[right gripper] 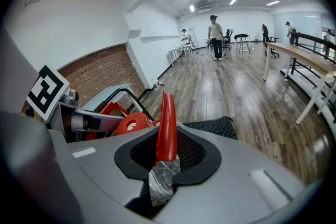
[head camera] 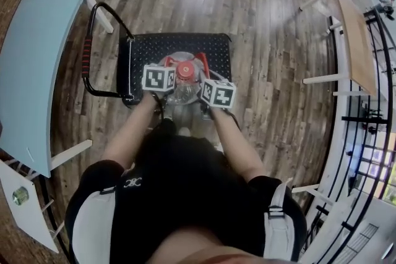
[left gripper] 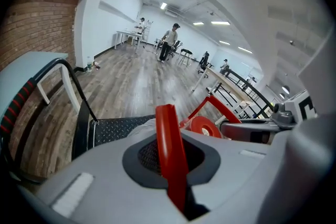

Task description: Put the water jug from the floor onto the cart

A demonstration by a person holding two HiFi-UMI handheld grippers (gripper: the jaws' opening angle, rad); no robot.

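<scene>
Left gripper (head camera: 167, 71): in the left gripper view your fingers are closed on the jug's red handle (left gripper: 169, 149), which stands upright between them with no gap on either side.

Right gripper (head camera: 203, 74): in the right gripper view your fingers are clamped on the same red handle. Clear plastic of the jug (right gripper: 160, 181) shows just below the grip.

The two grippers face each other across the jug's top, left and right of its red cap (head camera: 185, 70).

Jug position: in the head view it sits over the near edge of the cart (head camera: 213, 46), above the black studded deck and directly in front of your body. No view shows whether its base is touching the deck or hanging clear of it.

Cart: the black push bar (head camera: 90, 52) with its red grip is on your left side. A light blue table (head camera: 37, 65) stands beside it, further left. Wood plank floor (head camera: 272, 71) all around.
</scene>
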